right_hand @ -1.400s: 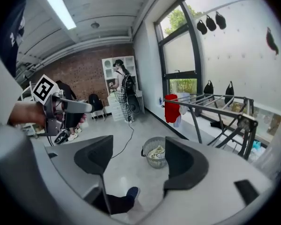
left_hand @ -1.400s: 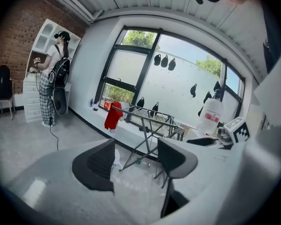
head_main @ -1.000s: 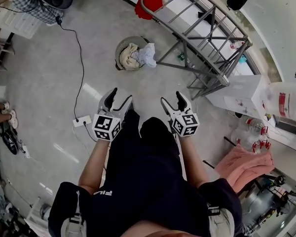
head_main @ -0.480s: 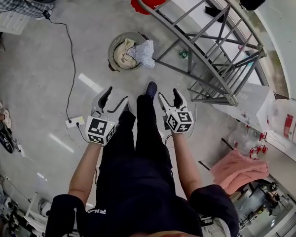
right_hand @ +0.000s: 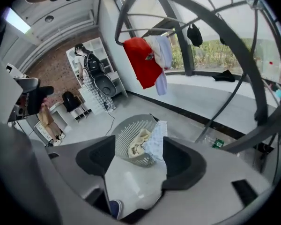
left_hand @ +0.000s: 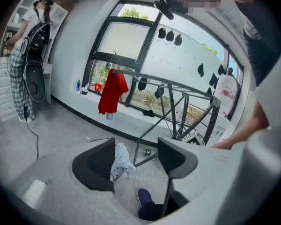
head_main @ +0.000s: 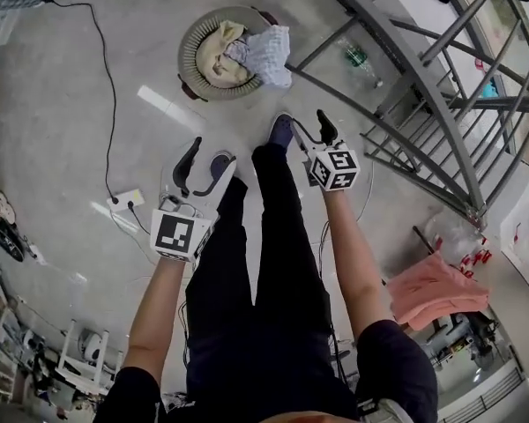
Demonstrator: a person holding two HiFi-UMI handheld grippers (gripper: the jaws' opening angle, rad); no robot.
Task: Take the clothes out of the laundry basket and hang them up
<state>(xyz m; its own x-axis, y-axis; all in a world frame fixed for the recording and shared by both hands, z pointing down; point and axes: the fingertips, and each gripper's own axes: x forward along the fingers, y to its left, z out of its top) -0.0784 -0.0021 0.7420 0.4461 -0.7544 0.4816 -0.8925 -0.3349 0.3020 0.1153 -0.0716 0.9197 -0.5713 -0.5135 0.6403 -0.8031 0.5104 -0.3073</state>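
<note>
The round slatted laundry basket (head_main: 194,38) stands on the floor ahead, holding a beige cloth (head_main: 216,53) and a pale checked cloth (head_main: 266,51) that hangs over its rim. My left gripper (head_main: 208,159) is open and empty, short of the basket. My right gripper (head_main: 311,132) is also open with nothing between its fingers; its jaws have just been closing a little. In the right gripper view the basket (right_hand: 131,142) shows between the jaws, well beyond them. The left gripper view shows the checked cloth (left_hand: 120,161) past its jaws. A red garment (right_hand: 143,62) hangs on the grey drying rack (head_main: 423,86).
The rack's legs stretch along the right. A plastic bottle (head_main: 357,57) lies under it. A power strip (head_main: 123,201) and black cable (head_main: 106,69) lie on the floor to the left. A pink cloth (head_main: 432,289) lies at the lower right. Another person (left_hand: 25,55) stands at the back.
The person has walked toward the basket, which now lies closer. Both grippers have sunk and moved forward, and the right one reaches further ahead than the left.
</note>
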